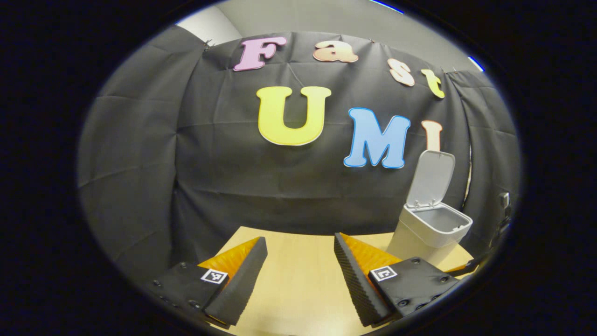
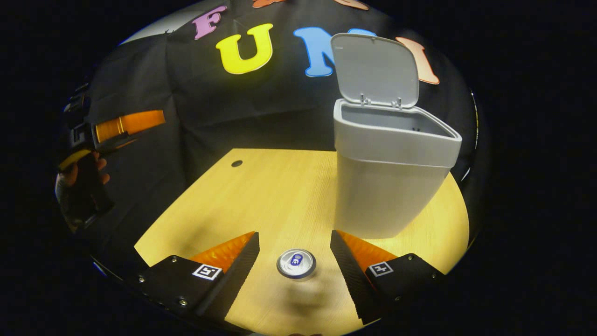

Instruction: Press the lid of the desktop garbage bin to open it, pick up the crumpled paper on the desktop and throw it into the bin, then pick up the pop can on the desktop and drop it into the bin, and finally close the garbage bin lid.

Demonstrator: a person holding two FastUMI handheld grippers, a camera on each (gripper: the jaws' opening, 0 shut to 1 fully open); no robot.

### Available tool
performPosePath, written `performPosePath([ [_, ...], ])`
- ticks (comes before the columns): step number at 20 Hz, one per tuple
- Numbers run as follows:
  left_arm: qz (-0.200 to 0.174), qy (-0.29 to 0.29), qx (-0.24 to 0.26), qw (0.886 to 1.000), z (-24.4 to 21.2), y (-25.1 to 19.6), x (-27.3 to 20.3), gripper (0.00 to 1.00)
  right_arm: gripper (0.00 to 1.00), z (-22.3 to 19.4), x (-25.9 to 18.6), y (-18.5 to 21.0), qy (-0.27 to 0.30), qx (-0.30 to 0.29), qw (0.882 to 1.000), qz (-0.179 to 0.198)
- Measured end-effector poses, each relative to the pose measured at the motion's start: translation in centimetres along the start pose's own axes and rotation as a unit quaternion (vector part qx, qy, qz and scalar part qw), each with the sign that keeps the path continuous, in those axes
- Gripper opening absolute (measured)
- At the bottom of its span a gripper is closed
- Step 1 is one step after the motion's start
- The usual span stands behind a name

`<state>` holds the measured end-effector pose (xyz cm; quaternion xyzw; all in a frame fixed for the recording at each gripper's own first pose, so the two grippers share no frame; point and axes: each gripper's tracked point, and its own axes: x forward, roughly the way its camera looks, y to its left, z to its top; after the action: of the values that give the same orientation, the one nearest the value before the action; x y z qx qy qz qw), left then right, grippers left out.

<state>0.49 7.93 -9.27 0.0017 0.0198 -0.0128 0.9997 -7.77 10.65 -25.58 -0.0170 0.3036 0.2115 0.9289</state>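
Pop can [image 2: 296,264] upright between spread, empty right gripper [image 2: 295,249] fingers — light, slick, dentable; bin [image 2: 387,186] at one o'clock — pinch mid-wall.

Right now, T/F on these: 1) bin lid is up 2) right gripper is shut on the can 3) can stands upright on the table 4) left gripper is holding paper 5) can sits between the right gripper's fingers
1) The bin has its lid up: true.
2) The right gripper is shut on the can: false. Its jaws stand open, apart from the can.
3) The can stands upright on the table: true, its top faces the camera.
4) The left gripper is holding paper: false. It is open with nothing between its fingers.
5) The can sits between the right gripper's fingers: true in the right gripper view.
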Motion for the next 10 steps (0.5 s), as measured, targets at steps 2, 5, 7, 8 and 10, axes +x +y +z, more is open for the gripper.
performPosePath([
  [2,0.009,0.000,0.001,1.000,0.1,1.0,-0.9,0.96,0.98,-1.0,0.8,0.6,0.017,-0.011,1.000,0.005],
  [5,0.026,0.000,0.001,1.000,0.1,2.4,-2.2,0.96,0.99,-2.3,1.6,1.0,0.031,-0.019,0.999,0.003],
  [7,0.037,0.002,0.003,0.999,-0.1,3.5,-3.1,0.96,0.99,-3.3,2.2,1.3,0.044,-0.020,0.999,0.008],
  [8,0.043,0.003,0.003,0.999,-0.3,3.9,-3.5,0.96,0.98,-3.7,2.5,1.5,0.049,-0.021,0.998,0.011],
  [10,0.051,0.005,-0.002,0.999,-0.6,4.7,-4.1,0.96,0.99,-4.3,3.0,1.8,0.061,-0.025,0.998,0.014],
])
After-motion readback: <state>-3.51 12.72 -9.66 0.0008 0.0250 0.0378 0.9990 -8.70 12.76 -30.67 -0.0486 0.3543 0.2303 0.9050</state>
